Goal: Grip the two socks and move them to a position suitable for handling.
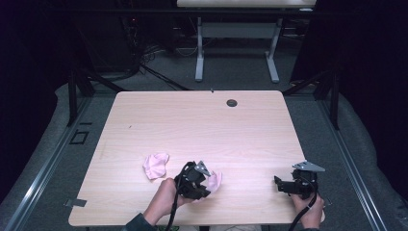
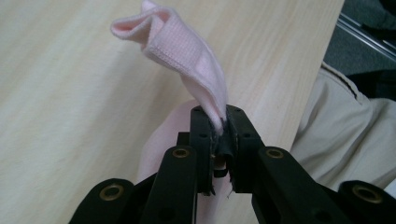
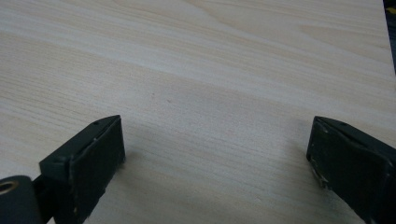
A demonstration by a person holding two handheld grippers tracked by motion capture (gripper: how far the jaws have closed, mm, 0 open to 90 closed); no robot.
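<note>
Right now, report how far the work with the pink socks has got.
Done: little that shows; one pink sock lies crumpled on the table, apart from both grippers. In hand: the left gripper is shut on the second pink sock, lifting its cuff. Left: the right gripper is open above bare wood, holding nothing, so the two socks are not yet brought together.
</note>
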